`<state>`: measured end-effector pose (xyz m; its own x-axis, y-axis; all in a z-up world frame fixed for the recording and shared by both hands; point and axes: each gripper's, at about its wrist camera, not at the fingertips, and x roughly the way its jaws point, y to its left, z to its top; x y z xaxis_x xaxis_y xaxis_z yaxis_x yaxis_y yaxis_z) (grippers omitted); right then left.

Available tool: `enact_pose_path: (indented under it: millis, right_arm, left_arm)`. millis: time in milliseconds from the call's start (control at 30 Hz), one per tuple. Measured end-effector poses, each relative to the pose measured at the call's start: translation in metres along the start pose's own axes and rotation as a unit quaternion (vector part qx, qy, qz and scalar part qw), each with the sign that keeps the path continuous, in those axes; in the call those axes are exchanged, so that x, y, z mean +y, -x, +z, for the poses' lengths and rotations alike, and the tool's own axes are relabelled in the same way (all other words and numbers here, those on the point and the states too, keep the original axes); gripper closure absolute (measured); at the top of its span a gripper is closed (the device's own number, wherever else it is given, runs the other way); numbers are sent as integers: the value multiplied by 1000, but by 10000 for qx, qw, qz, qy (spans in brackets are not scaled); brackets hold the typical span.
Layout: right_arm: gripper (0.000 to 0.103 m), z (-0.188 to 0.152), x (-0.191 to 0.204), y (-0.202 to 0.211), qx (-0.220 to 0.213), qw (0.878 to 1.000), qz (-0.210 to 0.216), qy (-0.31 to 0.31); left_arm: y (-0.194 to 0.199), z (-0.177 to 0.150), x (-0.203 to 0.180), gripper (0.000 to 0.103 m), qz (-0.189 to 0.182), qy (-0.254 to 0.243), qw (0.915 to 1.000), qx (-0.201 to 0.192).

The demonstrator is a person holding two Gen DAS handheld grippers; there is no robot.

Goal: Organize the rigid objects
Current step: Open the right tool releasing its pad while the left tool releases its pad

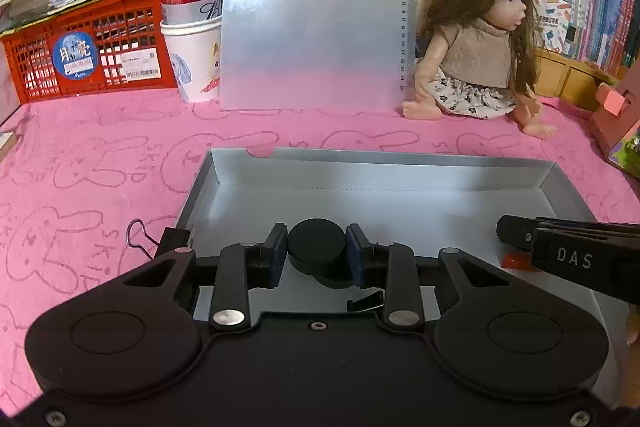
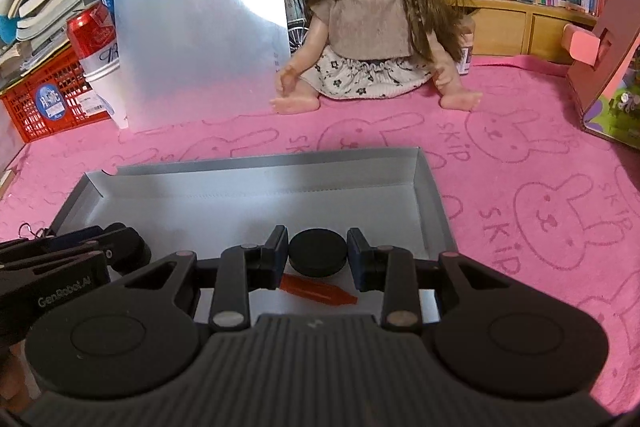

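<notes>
A shallow silver box [image 1: 400, 163] [image 2: 260, 163] lies open on the pink bunny cloth. My left gripper [image 1: 317, 250] is shut on a black round disc [image 1: 316, 245] and holds it over the box's near left part. My right gripper [image 2: 318, 251] is shut on a second black disc [image 2: 318, 253] over the box's near right part. An orange translucent piece [image 2: 320, 293] lies in the box below the right gripper; its end shows in the left wrist view [image 1: 516, 261]. A black binder clip [image 1: 170, 239] sits at the box's left edge.
A doll [image 1: 476, 47] [image 2: 368, 19] sits behind the box. A frosted plastic board [image 1: 316, 11] [image 2: 200, 23] leans upright at the back. A red can in a white cup [image 1: 192, 27], a red crate [image 1: 84, 47], books, and a cardboard toy house [image 2: 608, 67] ring the cloth.
</notes>
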<state>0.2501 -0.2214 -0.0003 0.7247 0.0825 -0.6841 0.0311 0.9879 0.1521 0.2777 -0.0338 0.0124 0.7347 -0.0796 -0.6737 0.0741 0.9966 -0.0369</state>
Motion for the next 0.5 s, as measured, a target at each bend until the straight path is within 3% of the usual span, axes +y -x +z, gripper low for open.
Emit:
enact_pose_path:
  millis: [200,333,500]
  right_arm:
    - [63,-1,-2,-1,24,10000,18,-52]
    - [48,-2,-3,1,-11,10000,18,-61]
    - [41,-3,-5,7,-78,10000,16,-52]
  left_arm:
    - [0,-1,-1,72,9,-29,10000,-31]
    - [1,-2,1,64,71,-14,10000,1]
    - [8,-3,4,52,108,-29,9999,-83]
